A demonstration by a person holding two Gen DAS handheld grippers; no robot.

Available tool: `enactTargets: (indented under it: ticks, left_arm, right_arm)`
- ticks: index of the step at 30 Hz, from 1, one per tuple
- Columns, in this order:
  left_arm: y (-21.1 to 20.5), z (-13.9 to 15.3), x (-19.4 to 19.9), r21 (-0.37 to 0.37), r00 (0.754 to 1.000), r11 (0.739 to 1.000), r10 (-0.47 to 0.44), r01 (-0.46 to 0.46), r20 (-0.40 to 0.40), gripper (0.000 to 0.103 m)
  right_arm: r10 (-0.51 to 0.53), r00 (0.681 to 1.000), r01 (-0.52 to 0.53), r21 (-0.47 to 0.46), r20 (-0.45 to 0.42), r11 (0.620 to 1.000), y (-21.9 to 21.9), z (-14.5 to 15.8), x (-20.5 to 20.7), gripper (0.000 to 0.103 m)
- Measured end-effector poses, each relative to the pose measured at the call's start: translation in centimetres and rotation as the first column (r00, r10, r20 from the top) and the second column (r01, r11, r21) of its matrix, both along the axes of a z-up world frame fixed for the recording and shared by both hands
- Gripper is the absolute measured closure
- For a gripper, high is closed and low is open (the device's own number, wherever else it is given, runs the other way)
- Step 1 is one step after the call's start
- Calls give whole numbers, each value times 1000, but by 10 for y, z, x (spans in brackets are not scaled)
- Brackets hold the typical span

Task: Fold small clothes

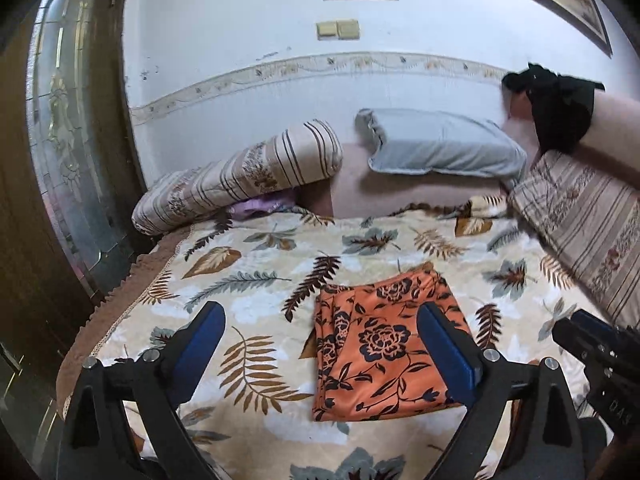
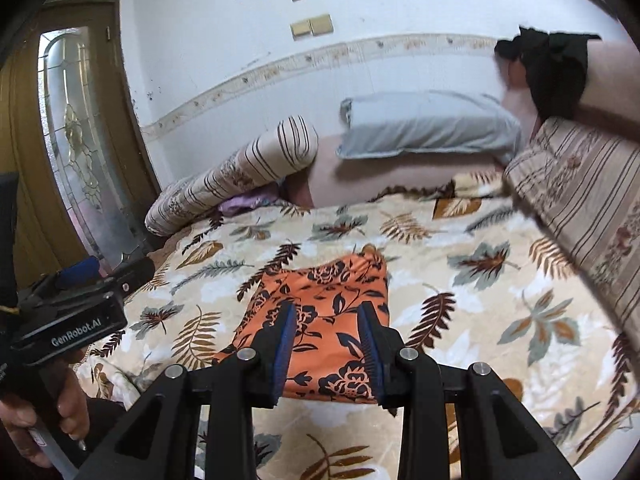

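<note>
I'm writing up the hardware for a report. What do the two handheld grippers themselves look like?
Both are matte black with angular linkage arms joined by silver round pins. The left gripper and right gripper carry blue finger pads, ridged on the right one. The left unit's boxy black body bears white "GenRobot.AI" lettering, and a bare hand grips its handle. No cables are clearly visible.

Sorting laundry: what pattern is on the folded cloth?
Orange cloth with dark flowers, clearest in left wrist view.

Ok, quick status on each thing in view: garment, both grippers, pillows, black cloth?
Orange floral garment: folded, flat on the leaf blanket.
Left gripper: open wide, empty.
Right gripper: partly open, empty.
Grey pillow: lying flat.
Black cloth: draped over the headboard.
</note>
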State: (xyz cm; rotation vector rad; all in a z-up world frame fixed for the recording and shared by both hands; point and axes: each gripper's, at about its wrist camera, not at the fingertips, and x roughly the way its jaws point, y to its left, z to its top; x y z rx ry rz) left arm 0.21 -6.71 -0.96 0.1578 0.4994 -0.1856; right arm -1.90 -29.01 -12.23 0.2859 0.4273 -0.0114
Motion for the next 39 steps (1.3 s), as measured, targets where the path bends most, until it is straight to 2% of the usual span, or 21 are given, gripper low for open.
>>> enactTargets:
  ticks: [5,16,19,33,39]
  left_arm:
    - [2,12,-18,11,996,998,62,-63,60,2]
    - [12,35,-41,-11,996,999,39,-39,83,2]
    - [15,38,-44,-17,996,999,33,-32,77,2]
    - [35,45,-52,-30,994,998,59,-56,94,2]
    - [44,45,-52,-35,993,997,75,-72,92,2]
  right_arm:
    - [-17,999,17,2,37,1000,0,13,-16,67]
    - [-26,997,27,-21,72,999,11,35,-36,64]
    - [-31,996,32,-9,88,999,12,38,-40,42]
    - [-39,997,43,-48,74,998,31,44,-44,42]
    - [-45,997,47,-33,59,998,33,43,-45,42]
